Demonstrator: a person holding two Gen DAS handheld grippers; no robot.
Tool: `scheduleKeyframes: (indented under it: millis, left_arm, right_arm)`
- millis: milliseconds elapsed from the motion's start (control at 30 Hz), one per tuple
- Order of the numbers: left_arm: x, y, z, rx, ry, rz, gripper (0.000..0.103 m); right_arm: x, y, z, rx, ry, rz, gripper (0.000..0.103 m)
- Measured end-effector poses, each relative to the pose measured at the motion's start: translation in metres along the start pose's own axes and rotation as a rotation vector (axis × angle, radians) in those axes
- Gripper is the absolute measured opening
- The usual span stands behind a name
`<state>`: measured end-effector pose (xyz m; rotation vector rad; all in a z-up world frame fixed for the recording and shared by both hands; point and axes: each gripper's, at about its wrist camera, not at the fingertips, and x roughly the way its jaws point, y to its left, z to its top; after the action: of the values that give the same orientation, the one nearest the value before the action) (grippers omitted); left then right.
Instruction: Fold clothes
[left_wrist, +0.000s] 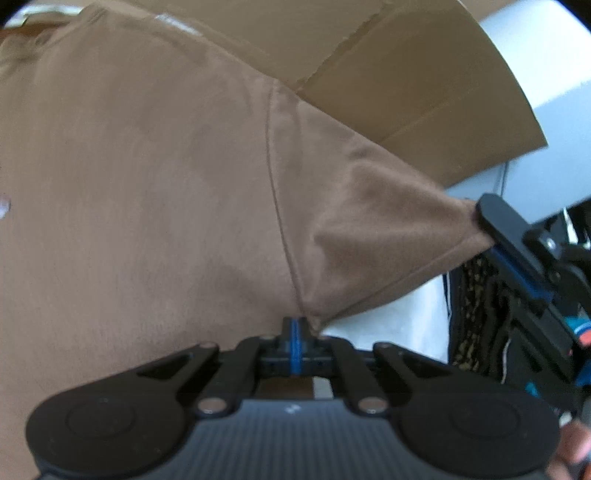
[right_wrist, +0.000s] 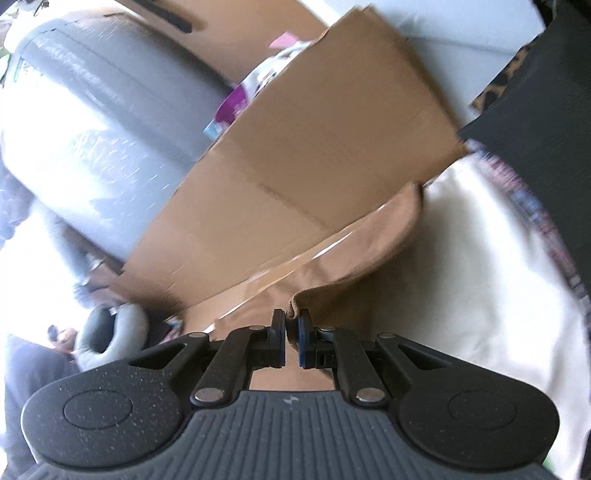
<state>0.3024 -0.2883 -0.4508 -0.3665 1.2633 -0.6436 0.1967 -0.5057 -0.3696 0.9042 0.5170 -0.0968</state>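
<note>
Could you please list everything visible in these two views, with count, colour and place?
T-shirt: one, brown, spread wide across the left wrist view, its sleeve pulled taut to the right.
Cardboard sheet: one, tan, flat under and behind the shirt.
White cloth: one, cream, right of the cardboard.
Dark garment: one, black with leopard-print edge, upper right.
Grey wrapped object: one, large, under clear film, upper left.
Neck pillow: one, grey, lower left.
Left claw: one, black with blue pads, shut on the shirt at the armpit seam.
Right claw: one, black and blue, shut on the sleeve end.
</note>
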Motion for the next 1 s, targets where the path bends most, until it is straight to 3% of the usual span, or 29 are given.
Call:
scheduleKeyframes:
  millis: [300, 533, 733, 833, 867, 933, 1000]
  left_arm:
    - [0.003, 0.020, -0.012, -0.199, -0.043, -0.070, 0.000]
    - [0.006, 0.027, -0.019, -0.280, -0.063, -0.096, 0.001]
    - [0.004, 0.026, -0.018, -0.261, -0.050, -0.103, 0.002]
    - [-0.002, 0.024, -0.018, -0.224, -0.035, -0.100, 0.012]
    - [-0.005, 0.022, -0.018, -0.199, -0.030, -0.094, 0.017]
    - [-0.012, 0.017, -0.020, -0.145, -0.023, -0.067, 0.023]
    - [-0.020, 0.012, -0.022, -0.090, -0.017, -0.032, 0.025]
  right_arm:
    - [0.012, 0.013, -0.016, 0.016, 0.099, 0.058, 0.004]
    - [0.020, 0.017, -0.028, 0.018, 0.161, 0.050, 0.004]
    - [0.023, 0.013, -0.029, 0.030, 0.213, 0.056, 0.010]
    - [0.021, 0.014, -0.030, 0.009, 0.229, 0.061, 0.012]
    - [0.020, 0.013, -0.030, 0.016, 0.228, 0.063, 0.016]
    - [0.016, 0.010, -0.030, 0.023, 0.221, 0.063, 0.037]
    - [0.011, 0.007, -0.029, 0.026, 0.212, 0.061, 0.037]
